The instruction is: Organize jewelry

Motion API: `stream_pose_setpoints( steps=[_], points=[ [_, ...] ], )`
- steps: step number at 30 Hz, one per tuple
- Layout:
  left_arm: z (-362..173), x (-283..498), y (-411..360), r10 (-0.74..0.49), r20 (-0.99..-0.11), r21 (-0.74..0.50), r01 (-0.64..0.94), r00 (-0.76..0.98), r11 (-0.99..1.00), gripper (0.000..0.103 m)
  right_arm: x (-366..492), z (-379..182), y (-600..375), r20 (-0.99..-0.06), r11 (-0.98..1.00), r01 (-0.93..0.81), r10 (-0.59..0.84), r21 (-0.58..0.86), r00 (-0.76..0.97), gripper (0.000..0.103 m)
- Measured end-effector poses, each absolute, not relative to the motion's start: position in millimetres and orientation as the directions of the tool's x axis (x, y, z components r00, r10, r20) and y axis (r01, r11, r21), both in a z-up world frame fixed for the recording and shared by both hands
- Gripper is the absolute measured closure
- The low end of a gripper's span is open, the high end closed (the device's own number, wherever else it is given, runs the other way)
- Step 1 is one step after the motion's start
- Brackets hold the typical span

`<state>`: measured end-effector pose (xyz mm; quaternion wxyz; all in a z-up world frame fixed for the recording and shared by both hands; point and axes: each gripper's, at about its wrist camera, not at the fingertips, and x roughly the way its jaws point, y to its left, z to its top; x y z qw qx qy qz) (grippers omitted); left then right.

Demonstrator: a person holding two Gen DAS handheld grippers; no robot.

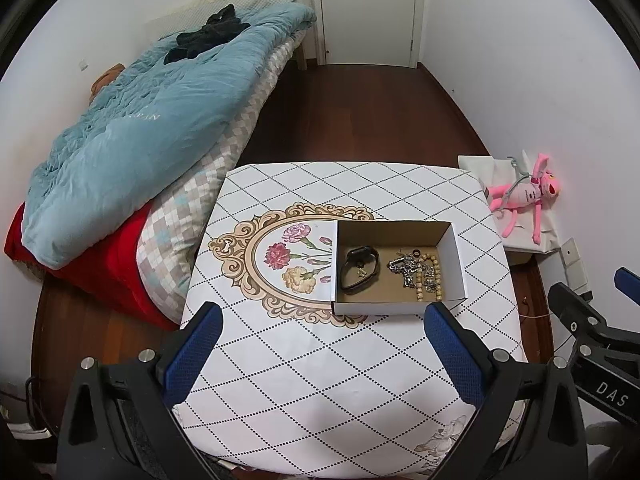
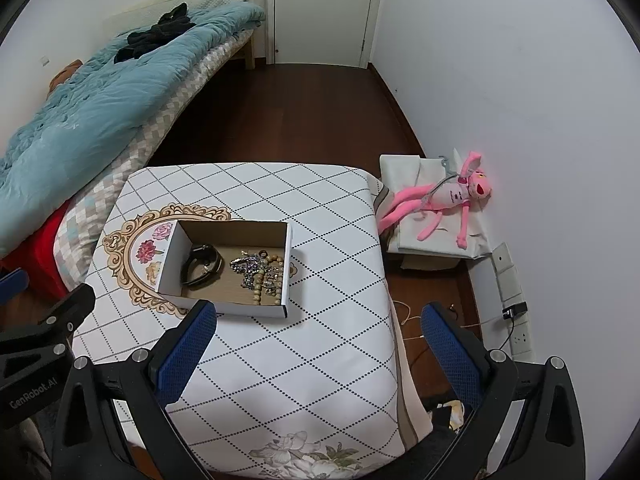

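Table with diamond-print cloth, bed along its left edge. Open cardboard box sits mid-tabletop, toward the right edge in the left wrist view. Inside: black watch at the box's left half, silver chain tangle and beige bead strand at its right half, touching each other. Left gripper hovers above the near edge, level, aimed at the box, fingers spread wide, empty. Right gripper alongside over the near right corner, same pose, fingers apart, holding nothing.
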<state>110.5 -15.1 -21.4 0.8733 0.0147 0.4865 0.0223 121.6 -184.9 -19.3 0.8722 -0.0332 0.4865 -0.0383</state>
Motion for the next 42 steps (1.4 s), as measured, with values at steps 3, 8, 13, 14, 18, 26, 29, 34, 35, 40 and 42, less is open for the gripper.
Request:
stream_pose_setpoints(
  steps=[3,8,13,14,18,26,29,34,35,40,42],
  points=[
    [-20.6,109.9,-15.0,0.055,-0.848,0.049,-0.025,0.527,0.998,0.000,122.1,-18.4,-183.9,-0.845,0.995,0.033,-0.097,-0.094,0.526,0.000],
    [-18.2,109.6,-14.5,0.054,-0.846,0.046,-0.028,0.531,0.999,0.000,122.0,-17.2,-184.0,-0.845,0.995,0.032,-0.094,-0.090,0.527,0.000],
    [-16.2,109.5,-13.7,0.053,-0.844,0.044,-0.030,0.534,0.999,0.000,121.8,-15.1,-182.7,-0.844,0.996,0.029,-0.091,-0.089,0.529,0.000],
    [-15.8,109.8,-13.8,0.052,-0.844,0.043,-0.030,0.534,0.999,0.000,122.0,-15.0,-183.4,-0.844,0.996,0.028,-0.089,-0.087,0.529,0.000],
    [-15.2,109.8,-13.5,0.051,-0.844,0.041,-0.030,0.534,0.999,0.000,121.9,-13.5,-182.7,-0.843,0.996,0.028,-0.087,-0.086,0.530,0.000],
    [-15.2,109.6,-13.6,0.050,-0.845,0.041,-0.029,0.533,0.999,0.000,121.6,-13.8,-182.8,-0.844,0.996,0.028,-0.087,-0.085,0.530,0.000],
    [-13.7,109.7,-14.1,0.052,-0.844,0.044,-0.028,0.534,0.999,0.000,121.0,-13.6,-182.3,-0.843,0.996,0.026,-0.087,-0.086,0.530,0.000],
    [-14.6,109.3,-13.9,0.049,-0.844,0.040,-0.029,0.534,0.999,0.000,121.2,-13.4,-182.8,-0.843,0.996,0.029,-0.087,-0.085,0.531,0.000],
    [-14.7,109.3,-13.9,0.050,-0.844,0.041,-0.029,0.534,0.999,0.000,120.9,-13.3,-183.1,-0.843,0.996,0.028,-0.087,-0.085,0.531,0.000],
    [-14.7,109.4,-13.9,0.049,-0.845,0.039,-0.029,0.533,0.999,0.000,120.7,-12.9,-183.0,-0.843,0.996,0.031,-0.089,-0.086,0.531,0.000],
    [-14.6,109.3,-14.0,0.047,-0.844,0.039,-0.027,0.534,0.999,0.000,120.9,-13.3,-183.6,-0.843,0.996,0.030,-0.089,-0.087,0.531,0.000]
  ],
)
